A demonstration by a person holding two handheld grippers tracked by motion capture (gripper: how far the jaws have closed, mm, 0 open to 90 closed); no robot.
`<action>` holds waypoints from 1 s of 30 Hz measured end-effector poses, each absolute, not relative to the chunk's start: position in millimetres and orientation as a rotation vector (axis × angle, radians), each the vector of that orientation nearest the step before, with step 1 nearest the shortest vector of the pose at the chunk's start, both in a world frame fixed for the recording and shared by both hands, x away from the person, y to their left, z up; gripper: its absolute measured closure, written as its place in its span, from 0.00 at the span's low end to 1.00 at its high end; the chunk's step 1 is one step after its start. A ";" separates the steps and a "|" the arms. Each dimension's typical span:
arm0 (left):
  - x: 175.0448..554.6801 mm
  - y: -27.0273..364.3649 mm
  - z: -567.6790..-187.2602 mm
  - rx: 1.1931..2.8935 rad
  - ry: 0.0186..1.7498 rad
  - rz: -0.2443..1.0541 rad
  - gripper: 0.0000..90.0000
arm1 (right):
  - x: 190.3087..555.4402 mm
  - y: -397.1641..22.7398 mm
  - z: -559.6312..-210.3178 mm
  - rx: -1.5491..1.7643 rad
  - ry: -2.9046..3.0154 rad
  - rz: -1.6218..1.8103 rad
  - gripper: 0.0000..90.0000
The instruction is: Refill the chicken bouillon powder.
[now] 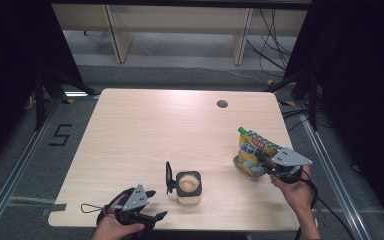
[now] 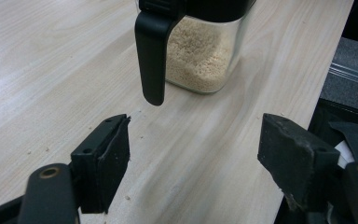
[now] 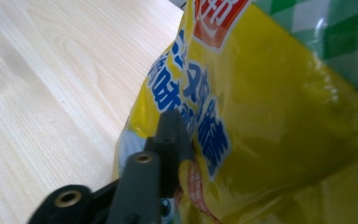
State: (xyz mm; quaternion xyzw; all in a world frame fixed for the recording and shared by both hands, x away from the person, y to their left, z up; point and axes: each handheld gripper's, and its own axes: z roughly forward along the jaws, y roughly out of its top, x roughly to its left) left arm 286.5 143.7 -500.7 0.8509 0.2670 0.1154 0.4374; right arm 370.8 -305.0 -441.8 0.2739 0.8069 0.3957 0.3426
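right jaws: the right gripper (image 1: 266,165) has its jaws against the yellow refill pouch (image 1: 252,152); one black jaw lies on the printed face (image 3: 223,116), the other is hidden behind the pouch, so clamped or merely touching — cannot tell.
left jaws: the left gripper (image 2: 193,154) stands wide apart over bare desk (image 2: 42,56), nothing between the jaws; it hovers at the near desk edge (image 1: 152,212).
pouch, place: upright near the right edge of the desk, green-checked top and spout up, leaning slightly.
pouch, handling: judged soft and crinkly, glossy film, likely slippery; contents shift, so the body will sag if taken low. Best hold looks to be the stiffer upper part below the spout.
jar, place: clear square jar (image 1: 189,188) of pale granules, black flip lid (image 1: 169,177) standing open, just ahead of the left jaws.
jar, handling: judged rigid, smooth-walled, moderately heavy; grip across the flat walls, not the lid.
risk: squeezing the pouch hard may spurt the contents.
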 end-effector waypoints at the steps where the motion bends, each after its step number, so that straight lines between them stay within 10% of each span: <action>1: 287.9 144.8 -500.2 2.126 0.633 0.307 0.27 | 371.5 -305.6 -441.4 0.705 2.104 1.023 0.72; 15: 286.5 145.6 -499.6 2.124 0.668 0.282 0.27 | 361.2 -308.6 -438.5 0.854 2.014 1.143 0.35; 30: 286.7 146.7 -499.9 2.097 0.684 0.304 0.27 | 316.8 -324.3 -446.4 1.063 1.947 1.221 0.29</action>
